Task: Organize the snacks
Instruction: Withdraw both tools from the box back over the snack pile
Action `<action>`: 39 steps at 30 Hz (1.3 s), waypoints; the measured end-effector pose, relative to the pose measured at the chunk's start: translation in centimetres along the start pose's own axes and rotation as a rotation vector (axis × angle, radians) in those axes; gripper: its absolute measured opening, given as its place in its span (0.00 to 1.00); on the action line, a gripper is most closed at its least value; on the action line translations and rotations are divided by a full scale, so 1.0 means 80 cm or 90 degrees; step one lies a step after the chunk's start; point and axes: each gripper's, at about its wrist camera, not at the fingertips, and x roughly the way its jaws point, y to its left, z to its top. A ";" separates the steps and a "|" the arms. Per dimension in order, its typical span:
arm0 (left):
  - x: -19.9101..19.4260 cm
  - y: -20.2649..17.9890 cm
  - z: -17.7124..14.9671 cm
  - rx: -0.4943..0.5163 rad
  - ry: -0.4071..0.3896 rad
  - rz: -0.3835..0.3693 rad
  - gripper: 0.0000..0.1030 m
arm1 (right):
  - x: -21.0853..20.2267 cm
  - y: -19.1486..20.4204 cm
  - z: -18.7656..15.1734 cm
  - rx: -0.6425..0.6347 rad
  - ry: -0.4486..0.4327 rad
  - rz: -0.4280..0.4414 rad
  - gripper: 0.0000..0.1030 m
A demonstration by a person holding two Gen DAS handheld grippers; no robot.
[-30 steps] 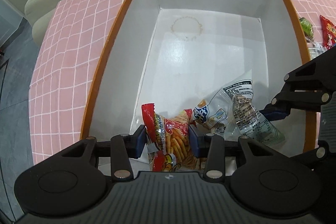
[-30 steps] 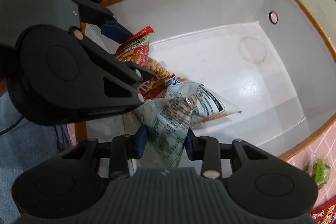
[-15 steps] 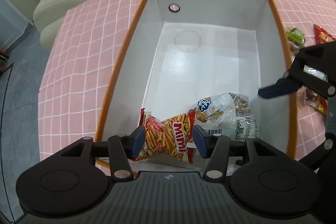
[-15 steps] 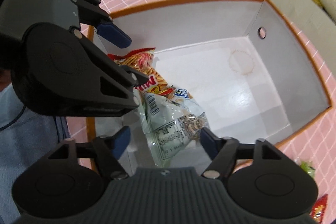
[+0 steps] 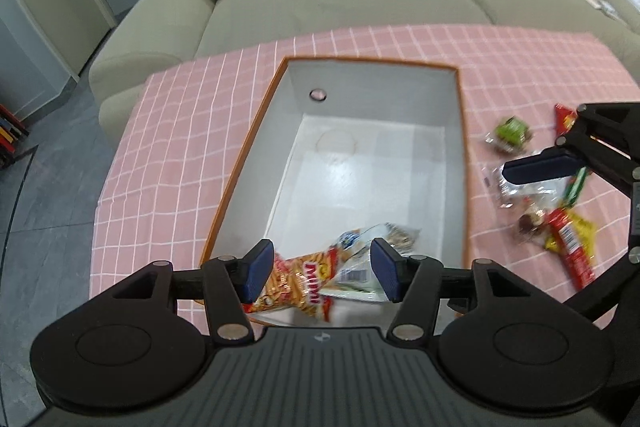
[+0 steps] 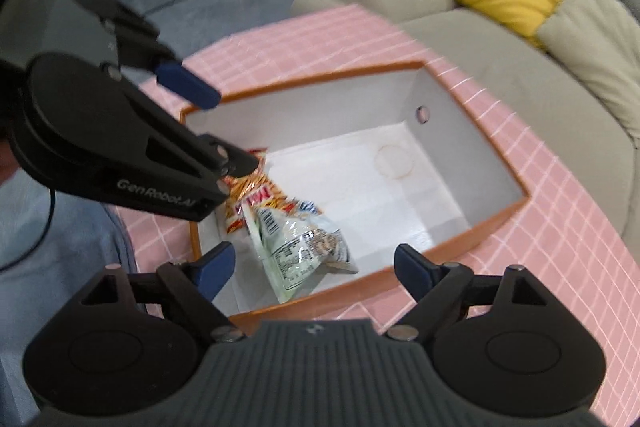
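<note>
Both tongs are now sitting higher above the orange-rimmed white box [image 5: 463, 163] than a second ago, when each was clamped on a packet down inside it. The left tongs [image 5: 322, 269] are opening with nothing gripped; the red Mimi snack bag [image 5: 298, 285] is lying released in the box's near corner. The right tongs [image 6: 314, 267] are opening too, and the clear cracker packet [image 6: 304, 247] is resting beside the red bag. More snacks [image 5: 560, 227] are lying on the pink checked tabletop [image 5: 172, 147].

Bright, even indoor light; motion blur throughout, with fisheye-curved edges.
</note>
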 end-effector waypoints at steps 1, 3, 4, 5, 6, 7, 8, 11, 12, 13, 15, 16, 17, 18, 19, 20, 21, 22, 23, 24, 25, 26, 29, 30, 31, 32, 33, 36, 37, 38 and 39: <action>-0.005 -0.003 -0.001 -0.003 -0.008 -0.002 0.64 | -0.010 -0.001 -0.006 0.009 -0.015 -0.007 0.81; -0.017 -0.012 -0.003 -0.008 -0.027 -0.008 0.64 | -0.026 -0.005 -0.016 0.026 -0.040 -0.025 0.81; -0.024 -0.017 -0.005 -0.009 -0.038 -0.012 0.64 | -0.035 -0.007 -0.021 0.036 -0.053 -0.035 0.81; -0.030 -0.023 -0.008 -0.011 -0.052 -0.016 0.64 | -0.043 -0.009 -0.028 0.046 -0.065 -0.045 0.81; -0.037 -0.029 -0.010 -0.014 -0.065 -0.020 0.64 | -0.051 -0.012 -0.035 0.058 -0.076 -0.053 0.81; -0.043 -0.036 -0.013 -0.020 -0.079 -0.029 0.64 | -0.059 -0.015 -0.043 0.071 -0.088 -0.059 0.81; -0.049 -0.040 -0.016 -0.024 -0.088 -0.037 0.64 | -0.064 -0.018 -0.052 0.083 -0.099 -0.066 0.81; -0.060 -0.058 -0.024 -0.045 -0.119 -0.065 0.64 | -0.088 -0.030 -0.083 0.124 -0.127 -0.094 0.81; -0.062 -0.063 -0.025 -0.049 -0.126 -0.073 0.64 | -0.092 -0.033 -0.092 0.138 -0.136 -0.103 0.81; -0.064 -0.071 -0.028 -0.052 -0.136 -0.083 0.64 | -0.098 -0.035 -0.101 0.154 -0.142 -0.114 0.81; -0.066 -0.085 -0.033 -0.051 -0.151 -0.101 0.64 | -0.107 -0.041 -0.123 0.184 -0.154 -0.133 0.81; -0.065 -0.093 -0.036 -0.053 -0.156 -0.115 0.64 | -0.111 -0.044 -0.136 0.198 -0.160 -0.143 0.81; -0.065 -0.099 -0.039 -0.059 -0.159 -0.127 0.64 | -0.114 -0.046 -0.148 0.209 -0.163 -0.156 0.81; -0.063 -0.106 -0.042 -0.065 -0.160 -0.140 0.64 | -0.116 -0.049 -0.160 0.219 -0.164 -0.168 0.81; -0.059 -0.114 -0.044 -0.070 -0.159 -0.156 0.65 | -0.117 -0.049 -0.171 0.229 -0.165 -0.181 0.80; -0.056 -0.121 -0.047 -0.071 -0.157 -0.167 0.65 | -0.118 -0.052 -0.181 0.238 -0.164 -0.192 0.80; -0.052 -0.128 -0.050 -0.071 -0.156 -0.175 0.65 | -0.117 -0.055 -0.191 0.249 -0.160 -0.202 0.80; -0.046 -0.136 -0.053 -0.068 -0.153 -0.182 0.65 | -0.116 -0.057 -0.201 0.259 -0.156 -0.212 0.80; -0.042 -0.142 -0.055 -0.066 -0.151 -0.185 0.65 | -0.116 -0.059 -0.211 0.268 -0.154 -0.221 0.80; -0.037 -0.147 -0.058 -0.066 -0.149 -0.190 0.65 | -0.114 -0.061 -0.221 0.275 -0.152 -0.231 0.80; -0.030 -0.153 -0.060 -0.067 -0.143 -0.196 0.66 | -0.111 -0.062 -0.230 0.279 -0.148 -0.241 0.80; -0.025 -0.157 -0.063 -0.070 -0.138 -0.200 0.66 | -0.109 -0.065 -0.242 0.279 -0.143 -0.251 0.80; -0.005 -0.171 -0.071 -0.078 -0.112 -0.215 0.66 | -0.101 -0.073 -0.268 0.285 -0.121 -0.266 0.77; 0.002 -0.175 -0.074 -0.077 -0.104 -0.217 0.66 | -0.098 -0.075 -0.276 0.289 -0.113 -0.270 0.75; 0.011 -0.179 -0.076 -0.075 -0.092 -0.218 0.66 | -0.096 -0.076 -0.282 0.295 -0.103 -0.277 0.75; 0.017 -0.183 -0.079 -0.076 -0.082 -0.218 0.66 | -0.093 -0.079 -0.288 0.300 -0.096 -0.283 0.75; 0.026 -0.186 -0.081 -0.075 -0.070 -0.219 0.66 | -0.091 -0.083 -0.291 0.308 -0.090 -0.286 0.75; 0.043 -0.193 -0.083 -0.080 -0.046 -0.225 0.66 | -0.082 -0.097 -0.298 0.340 -0.081 -0.276 0.75; 0.047 -0.194 -0.083 -0.083 -0.040 -0.229 0.66 | -0.079 -0.098 -0.298 0.343 -0.079 -0.272 0.75; 0.051 -0.196 -0.082 -0.087 -0.035 -0.236 0.66 | -0.075 -0.100 -0.297 0.341 -0.076 -0.268 0.74; 0.055 -0.198 -0.080 -0.092 -0.032 -0.241 0.66 | -0.069 -0.101 -0.296 0.334 -0.072 -0.266 0.71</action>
